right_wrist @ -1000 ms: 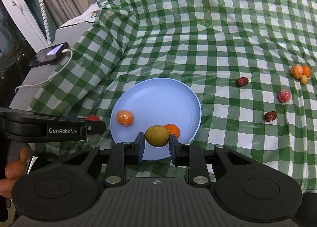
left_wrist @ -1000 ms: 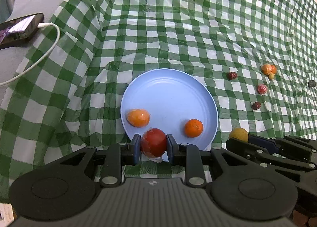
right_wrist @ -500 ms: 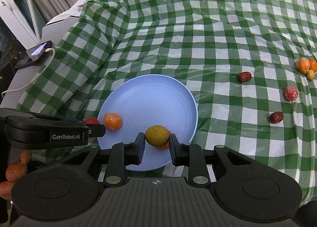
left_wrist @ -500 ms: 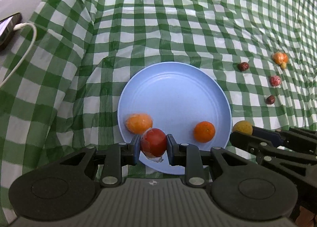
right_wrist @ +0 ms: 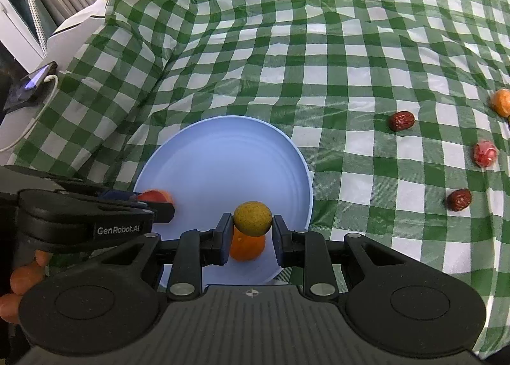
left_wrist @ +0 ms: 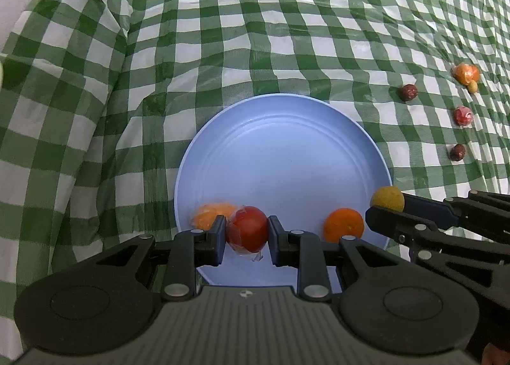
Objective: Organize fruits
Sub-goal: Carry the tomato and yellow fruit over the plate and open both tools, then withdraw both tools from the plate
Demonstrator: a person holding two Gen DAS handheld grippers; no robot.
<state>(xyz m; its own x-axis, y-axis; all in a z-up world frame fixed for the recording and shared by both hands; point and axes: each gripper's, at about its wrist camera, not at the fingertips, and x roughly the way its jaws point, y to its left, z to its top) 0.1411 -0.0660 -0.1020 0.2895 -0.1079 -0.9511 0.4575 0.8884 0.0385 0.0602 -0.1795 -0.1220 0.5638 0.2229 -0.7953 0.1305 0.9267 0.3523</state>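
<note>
While both tools hang over the near rim of the plate, the scene reads as follows.

Left tool: closed around a red fruit in a torn clear wrapper, held above the plate's near left edge.
Right tool: closed around a yellow-green round fruit, held above the plate's near right edge.
Blue plate: lies flat on the surface; most of its floor is bare.
Orange fruits on plate: a wrapped one just beside the red fruit, and a plain round one at the near right, directly under the yellow-green fruit in the right wrist view.
Loose fruits, right of plate: two dark red dates, a wrapped pink-red fruit between them and farther right, and an orange cluster at the far right, all well apart from the plate.
Surface: covered by a wrinkled green-and-white checked cloth.
Phone: off the cloth at far left, with a white cable attached.
</note>
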